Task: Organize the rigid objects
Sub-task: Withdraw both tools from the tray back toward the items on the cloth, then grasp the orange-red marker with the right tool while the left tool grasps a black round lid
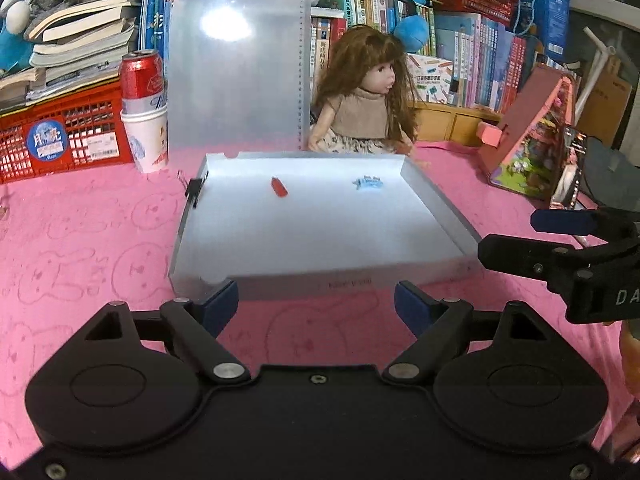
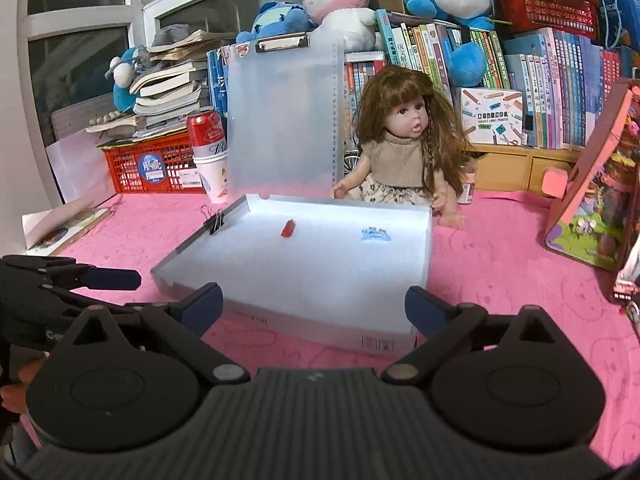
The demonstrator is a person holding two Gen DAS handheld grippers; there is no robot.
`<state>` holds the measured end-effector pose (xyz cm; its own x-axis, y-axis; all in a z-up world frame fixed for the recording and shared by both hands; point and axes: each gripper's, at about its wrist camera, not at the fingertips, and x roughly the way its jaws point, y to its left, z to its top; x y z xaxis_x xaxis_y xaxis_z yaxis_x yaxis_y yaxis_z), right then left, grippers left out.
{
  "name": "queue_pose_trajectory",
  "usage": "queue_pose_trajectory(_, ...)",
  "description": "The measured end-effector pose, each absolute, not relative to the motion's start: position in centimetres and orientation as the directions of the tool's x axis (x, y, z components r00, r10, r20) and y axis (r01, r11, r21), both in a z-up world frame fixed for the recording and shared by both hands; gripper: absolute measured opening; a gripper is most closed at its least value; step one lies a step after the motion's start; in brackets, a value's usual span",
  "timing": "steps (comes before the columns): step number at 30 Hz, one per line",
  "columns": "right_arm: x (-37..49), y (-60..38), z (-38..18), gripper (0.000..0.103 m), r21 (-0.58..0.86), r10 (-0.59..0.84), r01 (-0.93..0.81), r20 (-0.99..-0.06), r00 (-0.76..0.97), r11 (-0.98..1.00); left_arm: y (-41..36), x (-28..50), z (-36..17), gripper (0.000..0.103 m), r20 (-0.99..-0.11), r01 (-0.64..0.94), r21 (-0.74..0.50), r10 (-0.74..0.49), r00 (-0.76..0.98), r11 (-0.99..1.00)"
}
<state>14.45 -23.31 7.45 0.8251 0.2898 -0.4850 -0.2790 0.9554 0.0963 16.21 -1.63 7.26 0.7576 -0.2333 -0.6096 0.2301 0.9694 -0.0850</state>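
An open translucent file box (image 1: 440,200) (image 2: 427,240) lies on the pink cloth, its lid (image 1: 236,76) (image 2: 284,120) standing upright at the back. Inside lie a small red object (image 1: 279,187) (image 2: 287,228) and a small blue object (image 1: 368,182) (image 2: 375,234). A black binder clip (image 1: 195,190) (image 2: 216,220) is on the box's left wall. My left gripper (image 1: 316,304) is open and empty in front of the box's near edge. My right gripper (image 2: 314,310) is open and empty, also at the near edge; it shows at the right of the left wrist view (image 1: 560,240).
A doll (image 1: 366,96) (image 2: 408,140) sits behind the box. A red can in a paper cup (image 1: 144,108) (image 2: 210,152) and a red crate (image 1: 60,136) (image 2: 148,164) stand back left. A pink toy house (image 1: 536,140) (image 2: 596,184) stands on the right. Books and plush toys line the back.
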Motion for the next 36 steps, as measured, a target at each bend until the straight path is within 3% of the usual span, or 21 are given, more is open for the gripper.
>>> queue_pose_trajectory(11, 10.1, -23.2, 5.6, 0.102, -0.015, 0.265, -0.308, -0.469, 0.842, 0.951, -1.5, 10.8, 5.7, 0.088, -0.587, 0.240, 0.026, -0.180, 0.789, 0.970)
queue_pose_trajectory(26, 6.0, -23.4, 2.4, 0.102, -0.171, 0.248, -0.383, -0.519, 0.818, 0.908, 0.7, 5.7, 3.2, 0.089, -0.600, 0.211, 0.020, -0.157, 0.785, 0.977)
queue_pose_trajectory(36, 4.0, -25.4, 1.5, 0.102, -0.119, 0.313, -0.439, -0.539, 0.782, 0.890, 2.4, 2.1, 2.8, 0.092, -0.545, 0.213, 0.022, -0.167, 0.821, 0.977)
